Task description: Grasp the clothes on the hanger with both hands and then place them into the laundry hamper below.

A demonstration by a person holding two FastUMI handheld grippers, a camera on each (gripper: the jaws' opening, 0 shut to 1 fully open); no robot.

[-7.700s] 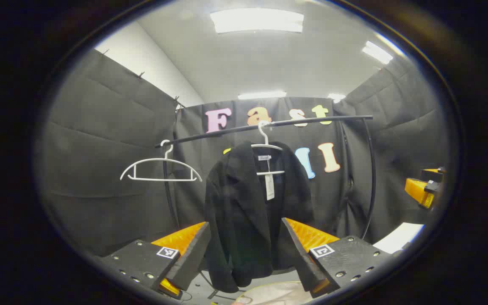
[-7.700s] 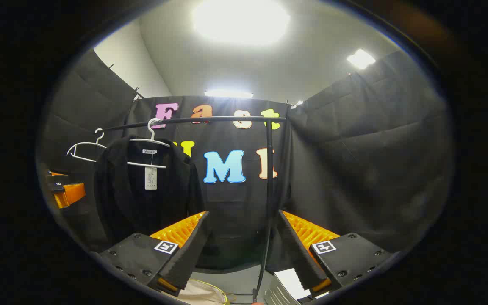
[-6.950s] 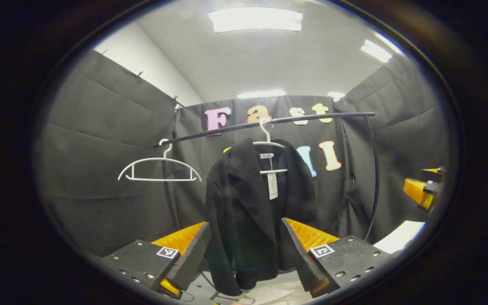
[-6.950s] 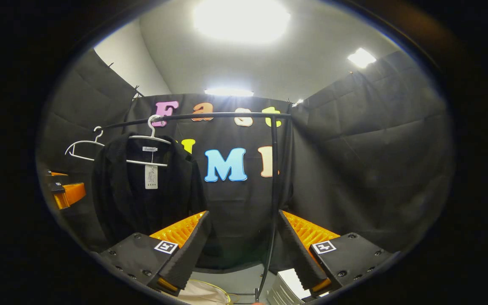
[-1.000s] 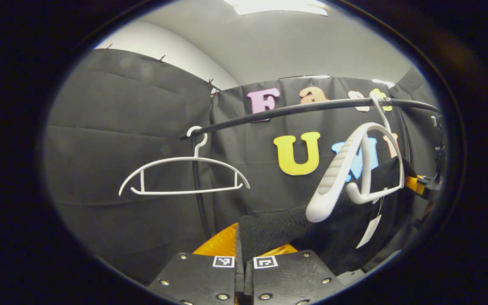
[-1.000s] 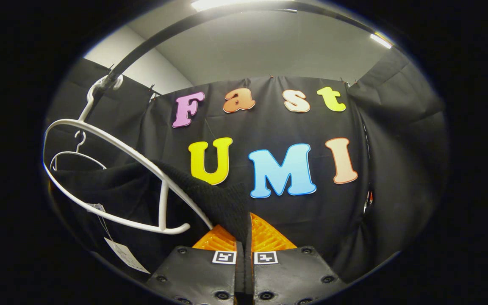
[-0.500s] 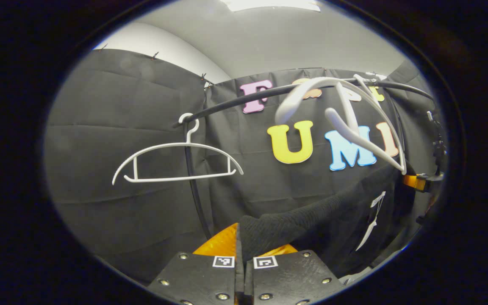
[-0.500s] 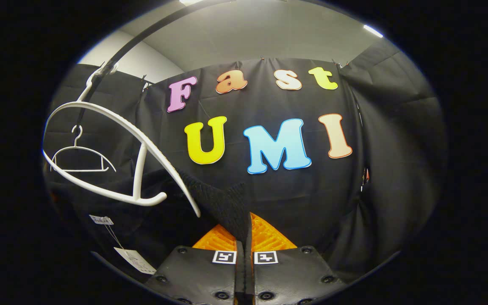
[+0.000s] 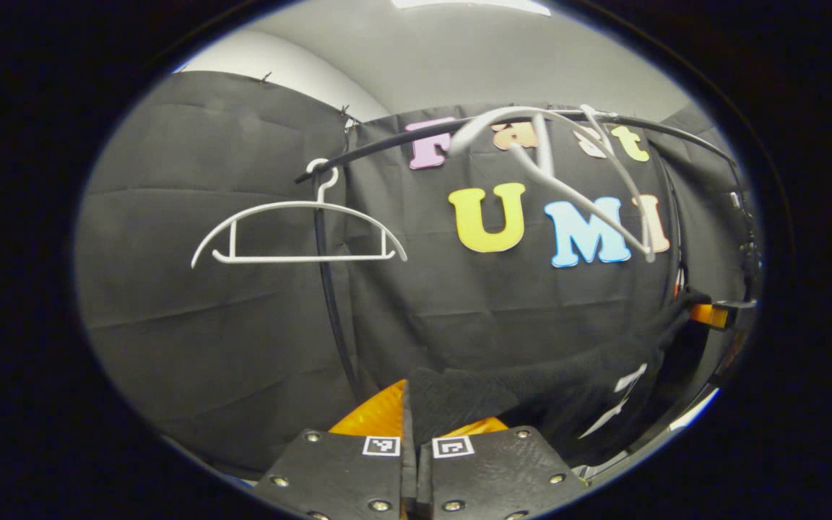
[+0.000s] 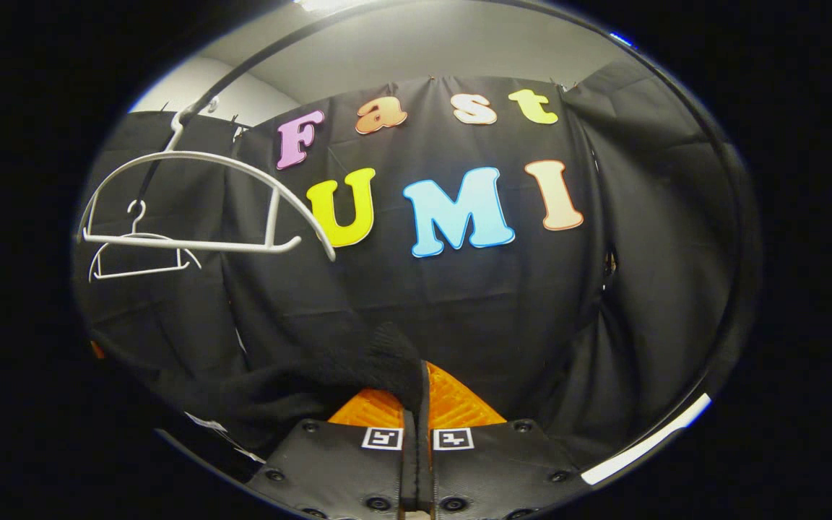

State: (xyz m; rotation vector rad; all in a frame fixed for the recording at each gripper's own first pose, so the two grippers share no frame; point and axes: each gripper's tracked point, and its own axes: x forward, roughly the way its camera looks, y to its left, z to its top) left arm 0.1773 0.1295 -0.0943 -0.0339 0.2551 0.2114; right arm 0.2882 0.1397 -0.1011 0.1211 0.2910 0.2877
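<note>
A: Jacket [image 9: 568, 390] first — where is it?
B: Off the hanger. In the left gripper view the black knit cloth stretches low across the lower right, from the left gripper [image 9: 416, 422] out toward the other gripper at the right edge.

A: And the left gripper's fingers?
B: Pressed together, with a fold of the jacket pinched between them.

A: The right one?
B: Same. In the right gripper view the right gripper [image 10: 416, 404] has its fingers closed on a bunched edge of the jacket [image 10: 300, 390], which sags away to the left.

A: The hanger it came from?
B: A white hanger [image 9: 568, 180], bare, hooked on the black rail [image 9: 401, 137] and tilted askew, blurred. In the right gripper view it hangs nearer level [image 10: 206, 202] at upper left.

A: Any other hanger?
B: A second white hanger [image 9: 299, 231], bare and level, near the rail's left end beside the black upright post [image 9: 329, 289].

A: Anything readable?
B: White tags [image 9: 614, 401] hang on the jacket, too small and tilted to read. Each gripper's body bears small square black-and-white markers [image 9: 381, 446], patterns, not words.
</note>
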